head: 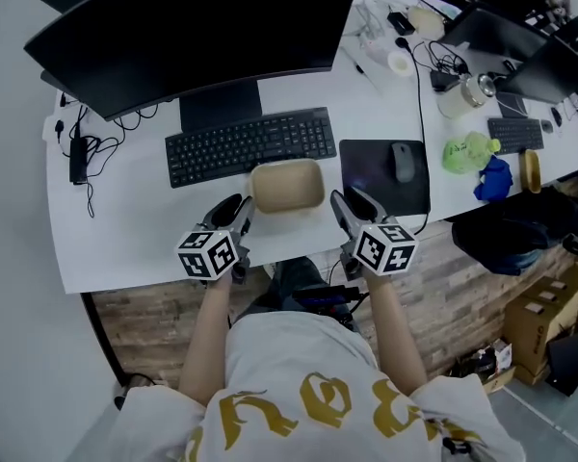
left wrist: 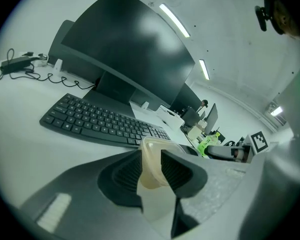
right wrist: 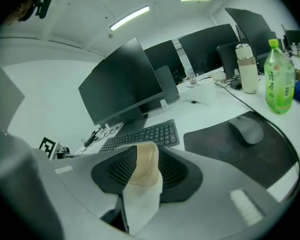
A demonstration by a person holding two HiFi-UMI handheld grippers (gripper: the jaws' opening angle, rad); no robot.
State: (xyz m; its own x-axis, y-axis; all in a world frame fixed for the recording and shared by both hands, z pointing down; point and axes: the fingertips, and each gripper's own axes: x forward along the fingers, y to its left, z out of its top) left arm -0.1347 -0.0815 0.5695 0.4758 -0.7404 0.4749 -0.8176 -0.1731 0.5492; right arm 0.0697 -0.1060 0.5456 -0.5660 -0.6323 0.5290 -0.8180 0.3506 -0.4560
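Note:
A tan, rounded-rectangular plastic container sits just in front of the black keyboard, near the front edge of the white desk. My left gripper is shut on its left rim and my right gripper on its right rim. In the left gripper view the container's thin wall is pinched between the ribbed pads of the left gripper. In the right gripper view the right gripper clamps the wall the same way. Whether the container rests on the desk or hangs above it cannot be told.
A large dark monitor stands behind the keyboard. At the right, a mouse lies on a black pad. Beyond are a green bottle, a white flask, a blue cloth and cables. Cardboard boxes sit on the floor at the right.

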